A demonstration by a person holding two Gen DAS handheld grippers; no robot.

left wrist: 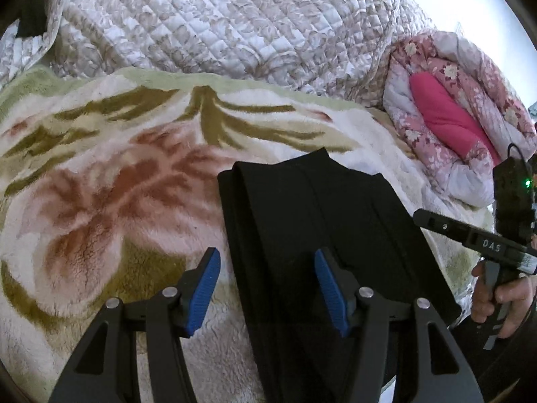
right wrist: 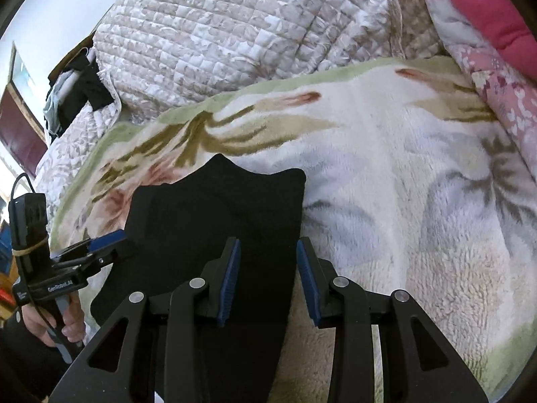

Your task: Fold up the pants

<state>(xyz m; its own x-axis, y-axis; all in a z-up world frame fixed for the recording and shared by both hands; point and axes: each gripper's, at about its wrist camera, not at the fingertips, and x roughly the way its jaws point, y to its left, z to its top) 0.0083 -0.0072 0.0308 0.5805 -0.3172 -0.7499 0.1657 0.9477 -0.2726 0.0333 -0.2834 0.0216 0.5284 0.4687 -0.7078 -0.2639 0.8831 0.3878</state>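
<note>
**Black pants laid lengthwise on the bed, a cross fold apparently left to do**

At the far left of the left wrist view lies the plush floral blanket (left wrist: 100, 174), cream with rust and olive leaves, which covers the bed and bears the work. Behind it rises a quilted bedspread (left wrist: 218, 23) in pale beige.

Next comes the left gripper (left wrist: 266, 288), its blue pads (left wrist: 204, 292) spread wide and holding nothing. One pad hangs over bare blanket just beside the cloth's left edge; the other hangs over the cloth itself.

In the middle lie the black pants (left wrist: 319, 221), a long, narrow strip running away from the cameras. Layered edges show along the left side, so the legs appear to be stacked one on the other. The far end is wavy and uneven.

Further right, the right gripper (right wrist: 268, 275) sits over the strip's right edge, its jaws open with a narrower gap than the left's and nothing between them. From the left wrist view it shows only side-on, held in the person's right hand (left wrist: 503, 299).

At the far right is a bundled pink floral comforter (left wrist: 463, 107).

Judging by this layout, the lengthwise fold is done and the shortening fold remains: both tools seem poised at the near end, not yet gripping. Whether contact with the fabric exists cannot be told.
</note>
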